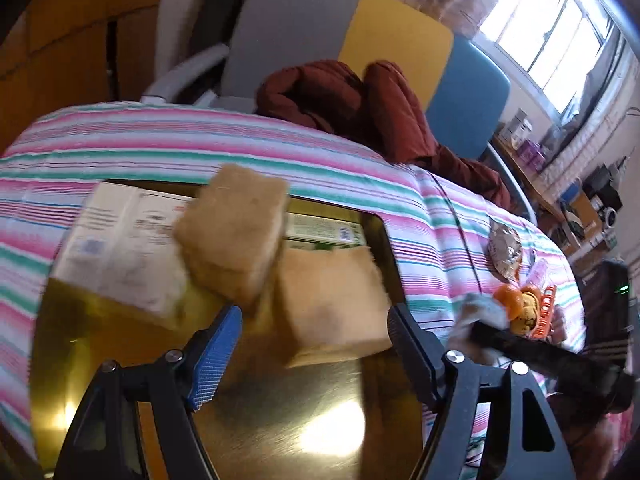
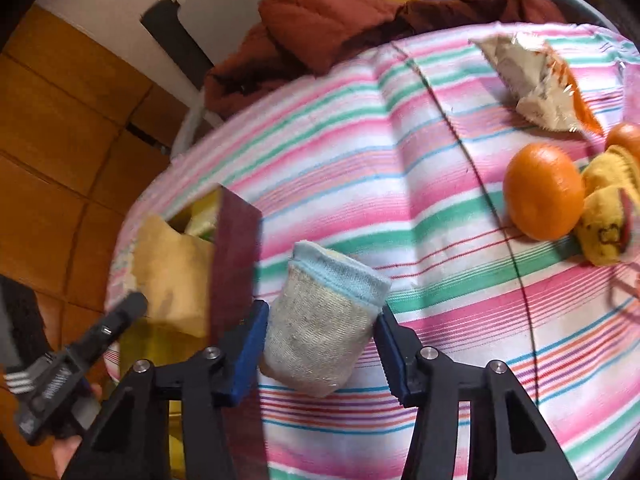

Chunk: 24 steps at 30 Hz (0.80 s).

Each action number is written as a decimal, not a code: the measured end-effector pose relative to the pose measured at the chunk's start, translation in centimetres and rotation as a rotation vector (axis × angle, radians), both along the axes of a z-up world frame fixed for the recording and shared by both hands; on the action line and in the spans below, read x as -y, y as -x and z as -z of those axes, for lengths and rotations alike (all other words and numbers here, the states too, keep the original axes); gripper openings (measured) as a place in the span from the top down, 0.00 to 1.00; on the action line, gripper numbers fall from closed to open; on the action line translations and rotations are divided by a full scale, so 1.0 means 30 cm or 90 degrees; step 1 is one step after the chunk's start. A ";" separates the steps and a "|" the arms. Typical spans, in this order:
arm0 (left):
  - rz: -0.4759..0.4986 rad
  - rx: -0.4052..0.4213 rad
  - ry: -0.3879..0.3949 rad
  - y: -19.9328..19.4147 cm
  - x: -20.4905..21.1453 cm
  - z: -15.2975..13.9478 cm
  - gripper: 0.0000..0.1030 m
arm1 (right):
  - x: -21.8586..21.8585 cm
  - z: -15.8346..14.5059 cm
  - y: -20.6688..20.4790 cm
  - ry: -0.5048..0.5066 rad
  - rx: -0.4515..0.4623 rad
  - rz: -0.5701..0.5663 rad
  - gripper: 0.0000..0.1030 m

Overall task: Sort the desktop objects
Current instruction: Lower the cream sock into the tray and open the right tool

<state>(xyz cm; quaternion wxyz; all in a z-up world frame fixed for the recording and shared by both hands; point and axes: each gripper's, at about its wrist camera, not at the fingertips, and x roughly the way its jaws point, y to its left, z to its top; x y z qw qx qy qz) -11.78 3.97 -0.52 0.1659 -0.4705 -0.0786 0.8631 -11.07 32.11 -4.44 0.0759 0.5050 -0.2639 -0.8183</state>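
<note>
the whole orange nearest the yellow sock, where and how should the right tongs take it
Grip the round orange fruit across its widest middle, coming down from above on the striped cloth. Set the pads on its near and far sides, since the yellow sock touches its right side.

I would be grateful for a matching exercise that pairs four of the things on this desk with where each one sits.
Things:
1. rolled sock
2. tangerine
3. white box
4. snack packet

Places:
A. inside the golden tray
B. between the pads of the right claw
C. on the striped cloth, touching a yellow fabric item
D. farther across the cloth, beyond the tangerine

Pairs: 1-B, 2-C, 3-A, 4-D
</note>
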 end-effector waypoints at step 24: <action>-0.285 0.031 -0.058 -0.245 0.652 0.030 0.31 | 0.739 -0.056 0.058 0.134 -0.016 -0.283 0.39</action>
